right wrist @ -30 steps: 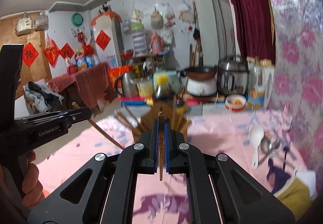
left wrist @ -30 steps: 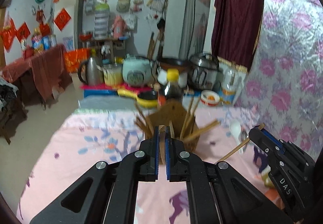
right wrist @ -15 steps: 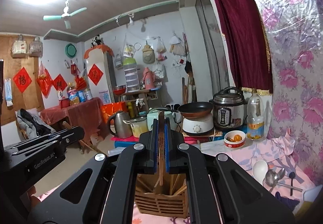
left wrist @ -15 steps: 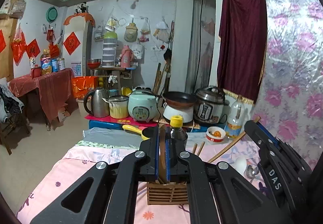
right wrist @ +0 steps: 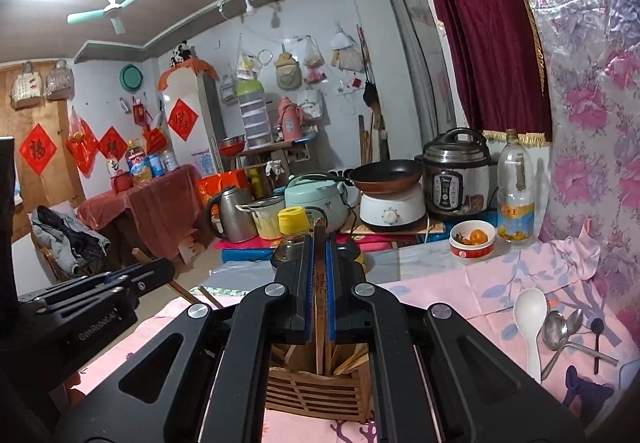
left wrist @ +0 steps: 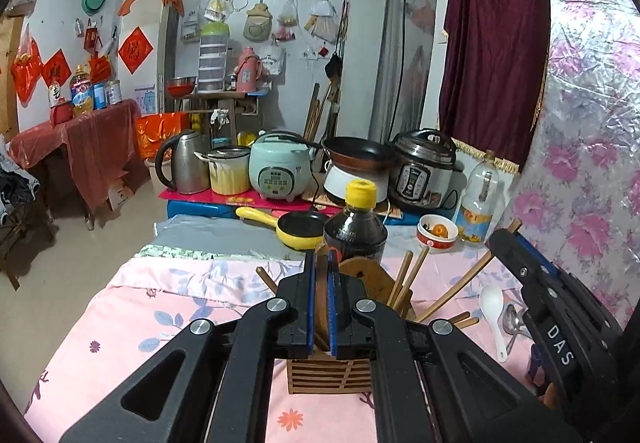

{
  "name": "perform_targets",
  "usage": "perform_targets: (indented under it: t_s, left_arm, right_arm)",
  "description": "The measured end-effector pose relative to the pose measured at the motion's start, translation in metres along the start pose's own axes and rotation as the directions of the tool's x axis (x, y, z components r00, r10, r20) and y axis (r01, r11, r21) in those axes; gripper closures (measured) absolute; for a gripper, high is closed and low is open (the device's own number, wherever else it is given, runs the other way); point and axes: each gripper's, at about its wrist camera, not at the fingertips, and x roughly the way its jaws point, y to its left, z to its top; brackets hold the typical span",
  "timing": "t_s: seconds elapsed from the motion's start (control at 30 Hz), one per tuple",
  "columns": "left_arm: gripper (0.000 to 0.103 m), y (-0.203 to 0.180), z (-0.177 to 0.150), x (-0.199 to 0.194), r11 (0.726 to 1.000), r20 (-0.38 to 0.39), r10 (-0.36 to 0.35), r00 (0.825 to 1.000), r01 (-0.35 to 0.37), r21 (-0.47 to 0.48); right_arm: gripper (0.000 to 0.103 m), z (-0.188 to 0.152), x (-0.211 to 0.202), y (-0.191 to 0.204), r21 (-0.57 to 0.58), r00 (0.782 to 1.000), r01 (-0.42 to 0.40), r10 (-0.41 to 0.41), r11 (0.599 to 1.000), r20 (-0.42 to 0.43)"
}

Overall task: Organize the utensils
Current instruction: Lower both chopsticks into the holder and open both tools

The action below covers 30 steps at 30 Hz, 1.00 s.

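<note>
A slatted wooden utensil holder (left wrist: 329, 377) stands on the pink floral tablecloth and holds several chopsticks; it also shows in the right wrist view (right wrist: 316, 391). My left gripper (left wrist: 319, 303) is shut on a wooden chopstick (left wrist: 321, 295) held upright over the holder. My right gripper (right wrist: 319, 291) is shut on another wooden chopstick (right wrist: 319, 283) whose lower end reaches into the holder. The right gripper's body (left wrist: 556, 323) shows at the right of the left wrist view with its chopstick (left wrist: 460, 283) slanting toward the holder.
A white spoon (right wrist: 530, 319), metal spoons (right wrist: 560, 327) and a dark spoon lie on the cloth to the right. A soy sauce bottle (left wrist: 356, 227), yellow pan (left wrist: 296, 229), small bowl (left wrist: 437, 233), clear bottle (left wrist: 480, 199) and cookers stand behind the holder.
Both grippers tilted up from looking down on the holder, then lowered again; the chopsticks now stand upright over the holder, closer to it.
</note>
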Motion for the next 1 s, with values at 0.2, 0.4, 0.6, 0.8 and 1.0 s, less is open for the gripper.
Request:
perform_targets:
  t_s: [0.2, 0.4, 0.6, 0.8, 1.0]
  left_arm:
    - [0.097, 0.003, 0.000, 0.006, 1.000, -0.023, -0.013, 1.000, 0.013, -0.008]
    - [0.097, 0.002, -0.002, 0.014, 1.000, -0.050, -0.017, 0.999, 0.016, -0.011]
    - [0.045, 0.004, -0.004, 0.019, 0.999, -0.088, -0.020, 0.996, 0.018, -0.026]
    - [0.023, 0.018, 0.000, 0.007, 0.996, -0.049, -0.035, 0.998, 0.031, -0.087]
    - [0.013, 0.031, 0.004, 0.001, 0.991, -0.036, -0.027, 0.999, 0.022, -0.132]
  right_arm:
    - [0.097, -0.001, -0.004, -0.002, 0.038, 0.999, -0.011, 0.009, 0.999, 0.054]
    - [0.097, -0.015, 0.016, 0.001, 0.042, 1.000, -0.013, 0.013, 0.999, 0.006]
    - [0.091, -0.028, 0.048, 0.003, 0.025, 0.983, -0.042, 0.046, 0.999, -0.179]
    - [0.075, -0.022, 0.037, 0.000, 0.021, 0.990, -0.022, 0.025, 1.000, -0.137]
    - [0.059, -0.017, 0.030, -0.003, 0.024, 0.993, 0.007, -0.004, 1.000, -0.114]
